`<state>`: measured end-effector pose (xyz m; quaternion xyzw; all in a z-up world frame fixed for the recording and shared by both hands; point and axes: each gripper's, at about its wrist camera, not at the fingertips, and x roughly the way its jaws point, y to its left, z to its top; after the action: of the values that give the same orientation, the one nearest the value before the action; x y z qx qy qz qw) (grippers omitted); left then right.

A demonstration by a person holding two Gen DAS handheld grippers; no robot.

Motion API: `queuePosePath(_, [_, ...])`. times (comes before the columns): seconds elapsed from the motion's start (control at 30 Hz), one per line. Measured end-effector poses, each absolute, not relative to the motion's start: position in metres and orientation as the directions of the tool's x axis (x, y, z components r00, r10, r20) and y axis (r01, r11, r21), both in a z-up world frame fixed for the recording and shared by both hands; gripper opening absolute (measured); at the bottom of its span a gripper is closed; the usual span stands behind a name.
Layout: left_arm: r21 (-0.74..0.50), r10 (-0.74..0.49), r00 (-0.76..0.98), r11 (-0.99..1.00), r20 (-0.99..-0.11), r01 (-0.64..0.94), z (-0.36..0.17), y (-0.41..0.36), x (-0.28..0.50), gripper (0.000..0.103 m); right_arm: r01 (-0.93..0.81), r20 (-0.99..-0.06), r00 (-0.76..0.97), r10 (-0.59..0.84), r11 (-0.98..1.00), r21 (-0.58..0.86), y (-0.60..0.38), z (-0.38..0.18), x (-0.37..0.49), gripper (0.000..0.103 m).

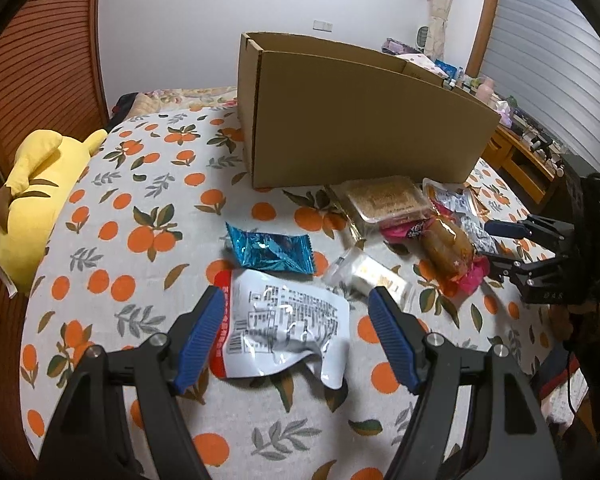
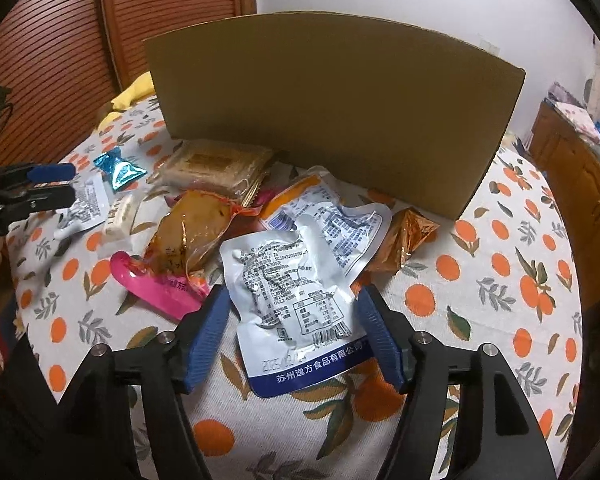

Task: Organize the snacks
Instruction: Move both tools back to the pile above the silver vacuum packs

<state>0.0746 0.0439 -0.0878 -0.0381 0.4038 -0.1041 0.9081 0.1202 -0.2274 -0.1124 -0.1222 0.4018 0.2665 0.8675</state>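
An open cardboard box (image 1: 364, 120) stands on the orange-print cloth, also in the right wrist view (image 2: 332, 112). Snack packets lie in front of it. My left gripper (image 1: 298, 312) is open over a silver packet with a red edge (image 1: 284, 328); its jaws straddle the packet without touching it. A blue foil packet (image 1: 270, 248) and a white bar (image 1: 370, 276) lie just beyond. My right gripper (image 2: 290, 308) is open around a silver packet with a blue edge (image 2: 296, 308). An orange sausage pack (image 2: 188, 236), a pink packet (image 2: 156, 288) and a biscuit tray (image 2: 216, 168) lie to its left.
A yellow plush toy (image 1: 36, 204) lies at the cloth's left edge. An amber foil packet (image 2: 408, 244) sits right of the pile. A wooden desk with clutter (image 1: 528, 152) stands to the right. A slatted wooden wall is at the left.
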Motion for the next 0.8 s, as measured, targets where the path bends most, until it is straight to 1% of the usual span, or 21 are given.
queuePosePath(0.13, [-0.142, -0.215, 0.641, 0.976, -0.737, 0.163, -0.089, 0.043, 0.072, 0.074, -0.556, -0.773, 0.530, 0.349, 0.831, -0.006, -0.226, -0.115, 0.123, 0.073])
queuePosePath(0.43, [-0.117, -0.195, 0.605, 0.979, -0.772, 0.166, -0.104, 0.038, 0.080, 0.074, -0.548, -0.769, 0.539, 0.345, 0.836, -0.008, -0.226, -0.116, 0.122, 0.074])
queuePosePath(0.57, [-0.050, -0.139, 0.607, 0.986, -0.782, 0.161, -0.110, 0.034, 0.084, 0.075, -0.548, -0.769, 0.539, 0.344, 0.836, -0.010, -0.226, -0.116, 0.122, 0.074])
queuePosePath(0.73, [-0.057, -0.139, 0.614, 0.987, -0.777, 0.151, -0.113, 0.039, 0.086, 0.078, -0.547, -0.768, 0.540, 0.345, 0.837, -0.009, -0.226, -0.116, 0.122, 0.074])
queuePosePath(0.8, [-0.046, -0.134, 0.612, 0.986, -0.780, 0.158, -0.113, 0.036, 0.087, 0.081, -0.547, -0.768, 0.540, 0.345, 0.837, -0.010, -0.226, -0.116, 0.122, 0.074])
